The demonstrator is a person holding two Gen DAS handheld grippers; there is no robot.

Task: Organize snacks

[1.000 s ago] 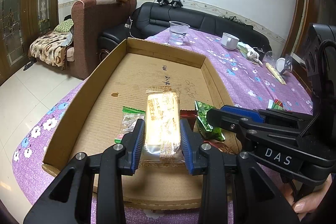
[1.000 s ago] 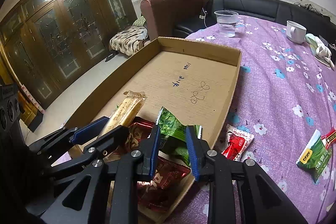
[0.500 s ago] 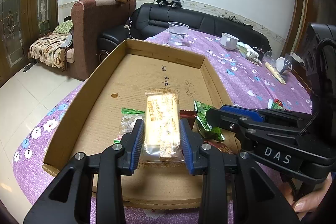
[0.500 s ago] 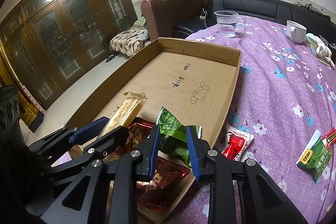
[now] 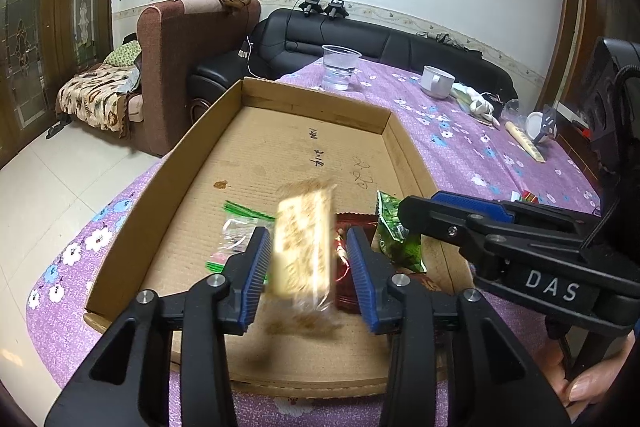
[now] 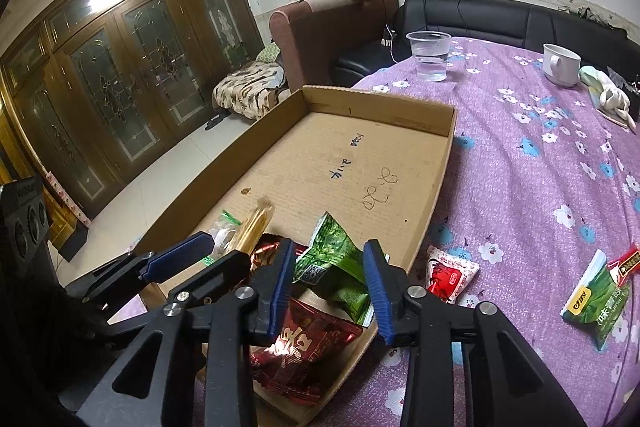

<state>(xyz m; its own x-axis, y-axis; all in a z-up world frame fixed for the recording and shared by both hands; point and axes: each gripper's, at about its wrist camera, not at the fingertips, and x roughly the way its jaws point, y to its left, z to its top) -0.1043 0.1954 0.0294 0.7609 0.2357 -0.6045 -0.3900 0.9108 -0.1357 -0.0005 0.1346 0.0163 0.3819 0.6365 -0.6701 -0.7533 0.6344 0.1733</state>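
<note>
Both jaws are opening: the left hand-held gripper point(image 5: 307, 269) stands narrowly parted around a blurred yellow wafer bar point(image 5: 304, 245), its pads clear of it. The right hand-held gripper point(image 6: 330, 289) is parted around a green snack packet point(image 6: 334, 267) without pressing it. Both snacks sit over the cardboard tray point(image 5: 280, 155) near its 6 o'clock edge, on the purple table point(image 6: 540, 167).

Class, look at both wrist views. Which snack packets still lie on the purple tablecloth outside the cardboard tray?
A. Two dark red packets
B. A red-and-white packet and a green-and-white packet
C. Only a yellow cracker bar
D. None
B: the red-and-white packet and green-and-white packet lie on the cloth, right of the cardboard tray.
</note>
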